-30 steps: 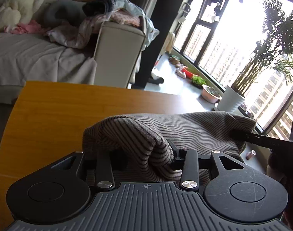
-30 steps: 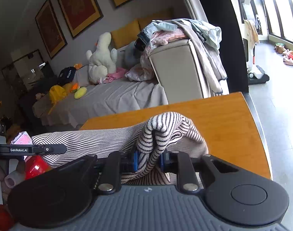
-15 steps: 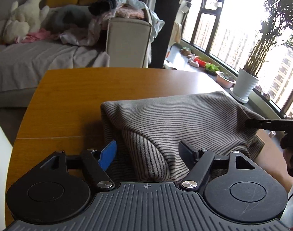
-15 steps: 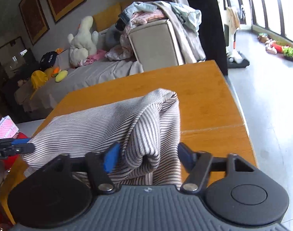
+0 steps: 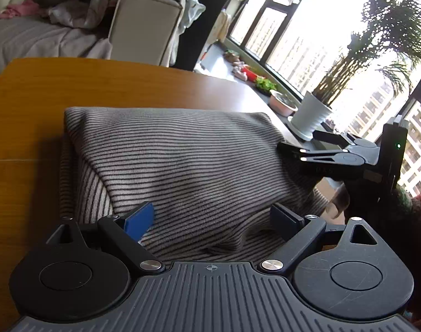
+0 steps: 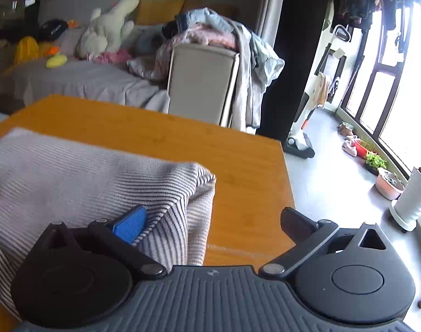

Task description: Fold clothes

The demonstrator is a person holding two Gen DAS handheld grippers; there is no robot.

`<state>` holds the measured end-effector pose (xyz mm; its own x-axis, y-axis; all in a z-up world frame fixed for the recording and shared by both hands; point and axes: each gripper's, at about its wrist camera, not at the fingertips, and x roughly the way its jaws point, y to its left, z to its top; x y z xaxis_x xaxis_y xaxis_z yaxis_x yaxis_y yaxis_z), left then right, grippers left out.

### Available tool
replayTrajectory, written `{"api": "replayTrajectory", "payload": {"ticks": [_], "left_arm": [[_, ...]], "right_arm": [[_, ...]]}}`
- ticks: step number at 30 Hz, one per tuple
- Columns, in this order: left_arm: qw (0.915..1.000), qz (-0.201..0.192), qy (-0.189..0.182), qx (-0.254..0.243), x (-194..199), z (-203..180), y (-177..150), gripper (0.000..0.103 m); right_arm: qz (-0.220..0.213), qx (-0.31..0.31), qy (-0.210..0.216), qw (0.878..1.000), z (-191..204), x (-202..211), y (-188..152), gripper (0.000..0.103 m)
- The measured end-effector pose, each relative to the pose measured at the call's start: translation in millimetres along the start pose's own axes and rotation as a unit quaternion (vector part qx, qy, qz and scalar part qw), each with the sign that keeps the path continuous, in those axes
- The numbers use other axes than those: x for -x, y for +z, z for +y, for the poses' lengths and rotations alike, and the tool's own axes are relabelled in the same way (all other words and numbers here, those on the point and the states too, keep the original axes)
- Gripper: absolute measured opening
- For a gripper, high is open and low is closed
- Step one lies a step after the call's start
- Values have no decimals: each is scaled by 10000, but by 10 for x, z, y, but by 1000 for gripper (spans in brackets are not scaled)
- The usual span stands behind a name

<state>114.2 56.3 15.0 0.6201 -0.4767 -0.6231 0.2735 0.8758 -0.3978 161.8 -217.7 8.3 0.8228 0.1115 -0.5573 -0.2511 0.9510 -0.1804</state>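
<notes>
Item: striped garment (image 5: 182,160), grey with fine dark lines, folded and lying flat on the wooden table (image 5: 30,96).

Hidden or unclear: the garment's near edge runs under the body of each gripper and is cut off there. In the right wrist view its left part leaves the frame, and the fabric is blurred. The person is seen only as dark shapes at the right edge of the left wrist view, too dim to read. How many layers the fold holds cannot be told.

Edges and open room: the far folded edge lies straight across the table, with bare wood beyond it up to the far rim. Bare wood also shows left of the garment in the left wrist view. In the right wrist view the garment's right corner (image 6: 202,174) ends short of the table's right edge, leaving a strip of bare wood. Off the table stand a sofa (image 6: 202,80) heaped with clothes and a white plant pot (image 5: 310,116) by the window.

Left gripper (image 5: 213,218): jaws spread wide and opening; fabric lies between and beneath the blue pads (image 5: 140,218), unpinched.

Right gripper (image 6: 213,221): jaws spread wide and opening; the left pad rests over the garment's corner, the right pad hangs over bare wood. Nothing is gripped.
</notes>
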Motion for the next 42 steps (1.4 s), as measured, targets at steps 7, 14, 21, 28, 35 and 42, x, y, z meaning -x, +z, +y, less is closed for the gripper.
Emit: {"api": "replayTrajectory", "payload": {"ticks": [7,14,21,28,35,42], "left_arm": [[9989,-234,376,-182,-242,147,303,95],[9979,-319,563,-65,-433,288,578,95],[9960,-529,715,21,-65,208,490,95],[9997,-175,56,163,46,-68,272,86],[9998,51,167,59,-126,29,148,70],[9994,-142,319,-85,-282,124,296,67]], "right_arm": [[180,-353,485,9980,28,184,-239,103],[109,-247,1509,9882,312,523,-340,103],[-597,-467,1511,9856,18,719,6,103],[-286,-382,1380,9893,68,125,224,49],[90,-147,1222,9924,250,-155,-53,47],[149,-209,1272,9915,267,172,-274,47]]}}
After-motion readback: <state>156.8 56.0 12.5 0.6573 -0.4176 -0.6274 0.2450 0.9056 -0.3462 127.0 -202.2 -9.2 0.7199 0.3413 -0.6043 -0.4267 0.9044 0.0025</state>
